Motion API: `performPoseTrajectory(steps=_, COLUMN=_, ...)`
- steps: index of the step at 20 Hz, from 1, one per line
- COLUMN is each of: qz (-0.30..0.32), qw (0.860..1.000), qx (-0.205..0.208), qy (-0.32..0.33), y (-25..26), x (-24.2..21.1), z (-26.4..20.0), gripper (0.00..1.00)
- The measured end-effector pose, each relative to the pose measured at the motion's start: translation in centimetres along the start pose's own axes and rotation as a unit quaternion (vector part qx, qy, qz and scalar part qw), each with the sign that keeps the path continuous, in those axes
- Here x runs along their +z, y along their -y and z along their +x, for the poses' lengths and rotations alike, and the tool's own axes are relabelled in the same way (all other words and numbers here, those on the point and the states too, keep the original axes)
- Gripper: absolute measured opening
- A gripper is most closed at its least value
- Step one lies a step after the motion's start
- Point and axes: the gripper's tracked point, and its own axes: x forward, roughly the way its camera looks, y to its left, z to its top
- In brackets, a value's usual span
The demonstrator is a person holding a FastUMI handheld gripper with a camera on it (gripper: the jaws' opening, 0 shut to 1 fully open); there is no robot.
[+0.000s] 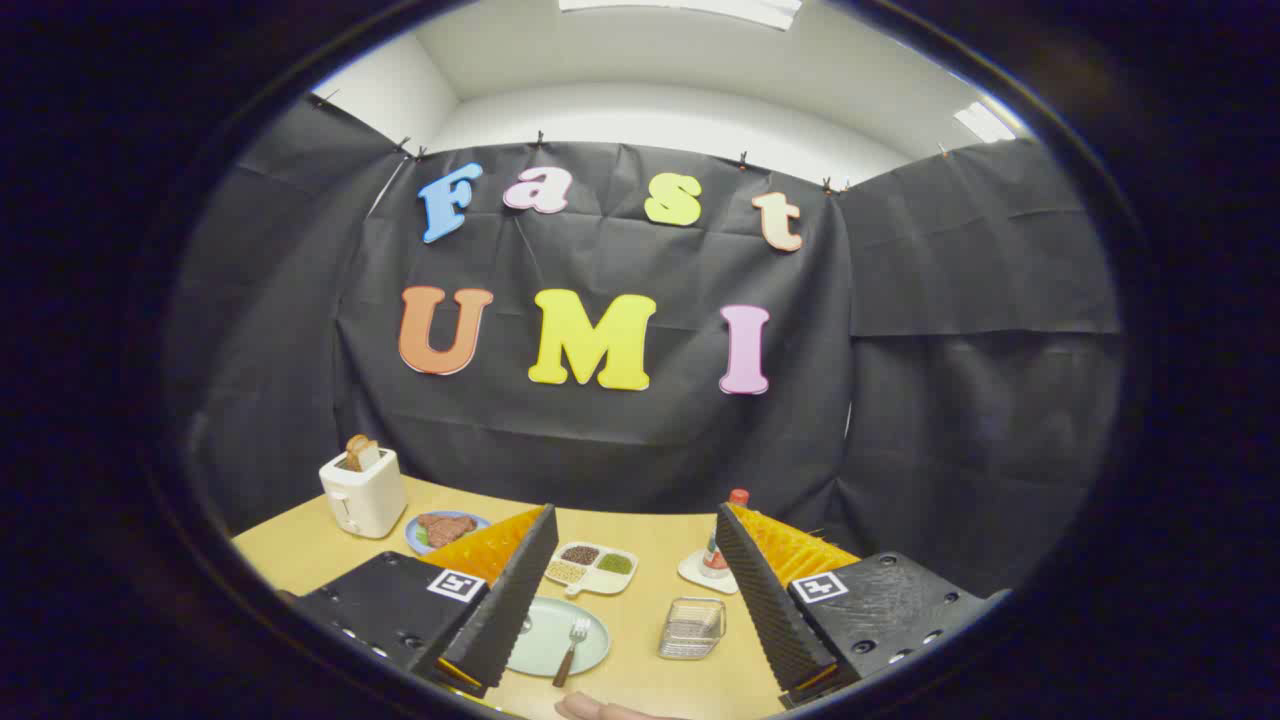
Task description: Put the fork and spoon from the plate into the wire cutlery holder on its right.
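Gripper view: fork (pixel 572 648) lies on the pale green plate (pixel 590 630), between my fingers and nearer the left one; spoon not made out. My gripper (pixel 632 600) is spread wide, holding and touching nothing. Wire cutlery holder (pixel 692 628) stands just right of the plate on the wooden table (pixel 655 560). Beyond: divided dish (pixel 592 567) of grains, sauce bottle (pixel 716 548), toaster (pixel 362 490).
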Motion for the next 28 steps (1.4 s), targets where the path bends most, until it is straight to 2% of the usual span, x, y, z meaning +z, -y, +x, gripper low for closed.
performPoseTrajectory(steps=4, qz=0.007, qw=1.0, qx=0.019, qy=0.003, y=-1.6, x=1.3, z=-0.3, gripper=0.95)
performPoseTrajectory(steps=9, qz=0.008, qw=1.0, qx=0.021, qy=-0.006, y=-1.2, x=1.7, z=0.0, gripper=0.95)
performPoseTrajectory(steps=16, qz=-0.011, qw=0.999, qx=0.027, qy=-0.022, y=-0.5, x=0.4, z=0.8, gripper=0.95)
performPoseTrajectory(steps=23, qz=-0.019, qw=0.992, qx=0.042, qy=-0.113, y=-1.1, x=-7.0, z=2.2, gripper=0.95)
performPoseTrajectory(steps=28, qz=-0.012, qw=0.973, qx=0.045, qy=-0.226, y=-1.6, x=-15.1, z=2.6, gripper=0.95)
